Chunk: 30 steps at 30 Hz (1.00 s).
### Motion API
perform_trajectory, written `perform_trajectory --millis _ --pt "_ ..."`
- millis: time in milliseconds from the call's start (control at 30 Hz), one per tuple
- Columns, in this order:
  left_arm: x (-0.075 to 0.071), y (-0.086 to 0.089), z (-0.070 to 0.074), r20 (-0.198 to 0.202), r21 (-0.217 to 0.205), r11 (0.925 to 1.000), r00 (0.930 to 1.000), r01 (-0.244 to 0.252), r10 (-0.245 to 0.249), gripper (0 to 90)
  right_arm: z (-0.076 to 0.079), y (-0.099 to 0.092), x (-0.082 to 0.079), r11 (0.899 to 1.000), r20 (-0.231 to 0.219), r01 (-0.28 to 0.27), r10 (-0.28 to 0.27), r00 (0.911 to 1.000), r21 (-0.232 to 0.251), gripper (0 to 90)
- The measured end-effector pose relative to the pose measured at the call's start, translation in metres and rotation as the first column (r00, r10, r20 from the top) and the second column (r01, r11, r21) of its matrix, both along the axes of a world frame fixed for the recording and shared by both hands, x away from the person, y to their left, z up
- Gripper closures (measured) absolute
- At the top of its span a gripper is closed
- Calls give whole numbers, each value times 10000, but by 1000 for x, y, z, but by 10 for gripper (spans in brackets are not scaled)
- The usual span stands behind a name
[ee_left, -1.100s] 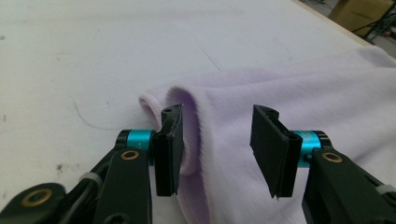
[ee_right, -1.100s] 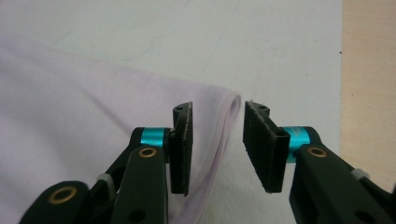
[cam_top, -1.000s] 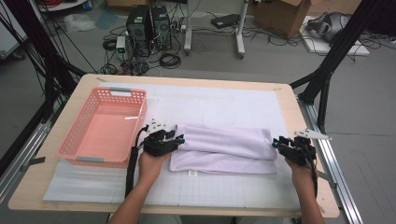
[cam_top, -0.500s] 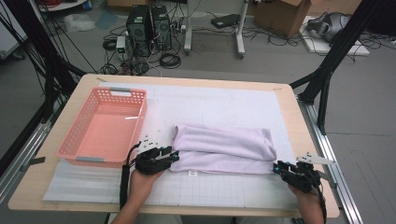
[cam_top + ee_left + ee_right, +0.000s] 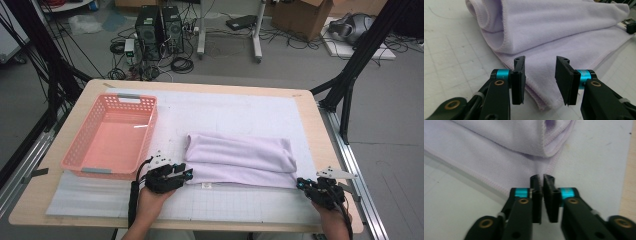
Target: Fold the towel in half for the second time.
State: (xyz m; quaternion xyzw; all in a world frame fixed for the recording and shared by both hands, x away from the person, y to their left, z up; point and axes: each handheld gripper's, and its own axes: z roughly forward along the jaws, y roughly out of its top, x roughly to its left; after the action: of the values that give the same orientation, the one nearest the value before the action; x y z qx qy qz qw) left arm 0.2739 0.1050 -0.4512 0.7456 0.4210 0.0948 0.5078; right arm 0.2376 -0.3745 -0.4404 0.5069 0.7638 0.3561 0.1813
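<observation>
Two claws work the lilac towel (image 5: pixel 240 160), which lies folded on the white mat (image 5: pixel 225 112) toward the table's (image 5: pixel 305 107) front edge, right of the pink basket (image 5: pixel 112 137).

1. My left claw (image 5: pixel 540 72) sits at the towel's front left corner. Its jaws stand narrowly apart and have just been closing; the bottom layer's corner lies between them, pads not pressing.
2. My right claw (image 5: pixel 541 181) sits at the towel's front right corner. Its jaws have just been closing and are nearly together, pinching the towel's hem.
</observation>
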Motion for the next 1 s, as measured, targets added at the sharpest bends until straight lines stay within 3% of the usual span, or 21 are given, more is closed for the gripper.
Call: perform_trajectory --millis 33,133,233,300,367,467,567,667,733,800,867,1000 --pt "0 -1 0 -142 42 10000 9999 55 -55 600 0 1 0 9999 91 106 -106 9999 -56 741" --pt "-2 -6 -1 -290 511 9985 9994 200 -185 637 6 0 -1 9998 442 173 -174 9989 41 708" --pt "-5 -15 -1 -239 1420 9892 9992 351 -320 879 6 3 -3 9999 581 40 -33 9983 -127 654" --pt "-8 -18 -1 -43 1827 9828 9996 268 -264 897 2 5 -1 9999 426 -18 25 9991 -150 630" --pt "-10 -15 0 -142 1785 9838 9998 180 -157 899 -3 7 1 9997 191 -171 175 9997 -199 654" --pt "-14 -5 1 -211 1721 9851 9998 24 13 900 -3 7 -1 9990 88 -413 415 9991 -174 758" --pt "-17 3 3 -259 1621 9867 9996 -80 123 900 0 3 -3 9992 -374 -397 394 9985 -74 736" --pt "-15 3 5 -142 1173 9931 9999 41 -24 866 3 -1 -4 9997 -111 -243 243 9996 72 642" --pt "-9 1 9 125 835 9965 9999 20 -31 689 9 -2 -2 9994 283 -199 190 9994 296 615" --pt "-1 0 14 313 476 9989 9995 16 -31 611 14 0 0 9989 680 -175 145 9976 439 595" --pt "8 -3 18 632 438 9990 9980 -64 36 513 19 2 4 9981 924 -236 182 9956 574 586" --pt "30 -8 25 916 239 9989 9950 -413 390 510 22 9 12 9976 1038 -354 290 9942 599 585"
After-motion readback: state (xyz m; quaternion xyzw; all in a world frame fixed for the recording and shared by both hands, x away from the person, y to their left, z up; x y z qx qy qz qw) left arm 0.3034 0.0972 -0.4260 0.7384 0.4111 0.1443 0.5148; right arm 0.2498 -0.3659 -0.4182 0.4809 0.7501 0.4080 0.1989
